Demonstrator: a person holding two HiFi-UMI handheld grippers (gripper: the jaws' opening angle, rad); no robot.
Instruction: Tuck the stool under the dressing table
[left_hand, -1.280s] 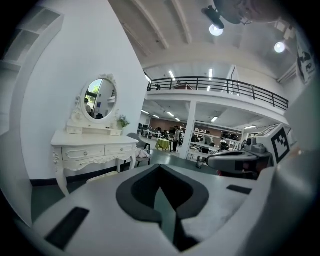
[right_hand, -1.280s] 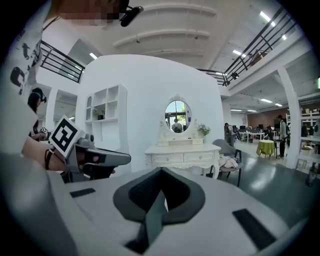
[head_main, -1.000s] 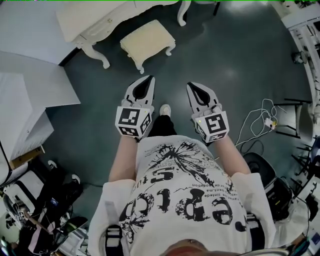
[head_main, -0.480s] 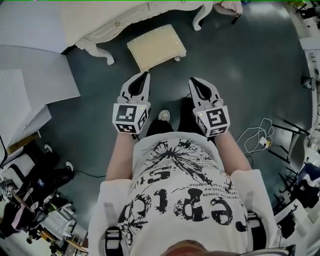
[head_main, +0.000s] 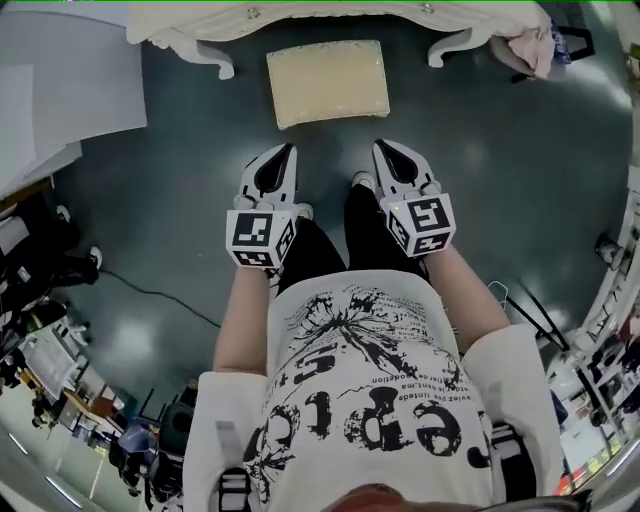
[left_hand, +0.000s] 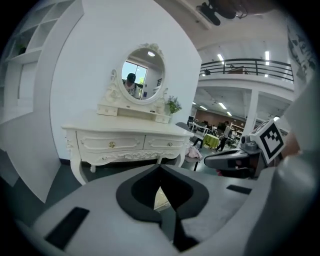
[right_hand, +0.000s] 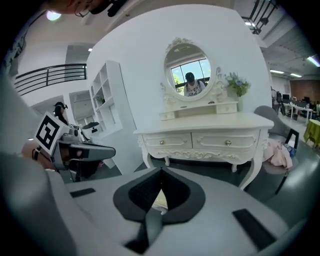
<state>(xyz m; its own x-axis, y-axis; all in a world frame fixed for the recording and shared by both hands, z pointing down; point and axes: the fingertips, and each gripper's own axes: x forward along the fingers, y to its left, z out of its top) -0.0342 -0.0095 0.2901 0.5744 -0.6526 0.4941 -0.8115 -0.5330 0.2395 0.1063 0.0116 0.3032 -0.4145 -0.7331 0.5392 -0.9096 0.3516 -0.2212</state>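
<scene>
The stool (head_main: 327, 82) has a cream cushion and stands on the dark floor just in front of the white dressing table (head_main: 330, 15), outside the gap between its legs. My left gripper (head_main: 289, 149) and right gripper (head_main: 381, 146) hang side by side short of the stool's near edge, both shut with nothing in them. In the left gripper view the table (left_hand: 125, 142) and its oval mirror (left_hand: 143, 74) stand ahead, and a sliver of the stool (left_hand: 159, 199) shows past the left gripper (left_hand: 160, 167). The right gripper view shows the table (right_hand: 205, 140) beyond the right gripper (right_hand: 161, 172).
A chair with pink cloth (head_main: 530, 45) stands right of the table. White panels (head_main: 60, 90) line the left side, and a white shelf unit (right_hand: 107, 95) stands left of the table. A cable (head_main: 150, 290) lies on the floor at left. My shoes (head_main: 300, 212) are below the grippers.
I have walked up to the table: stool and table came closer and now lie square ahead instead of off to the left. Both grippers stayed shut.
</scene>
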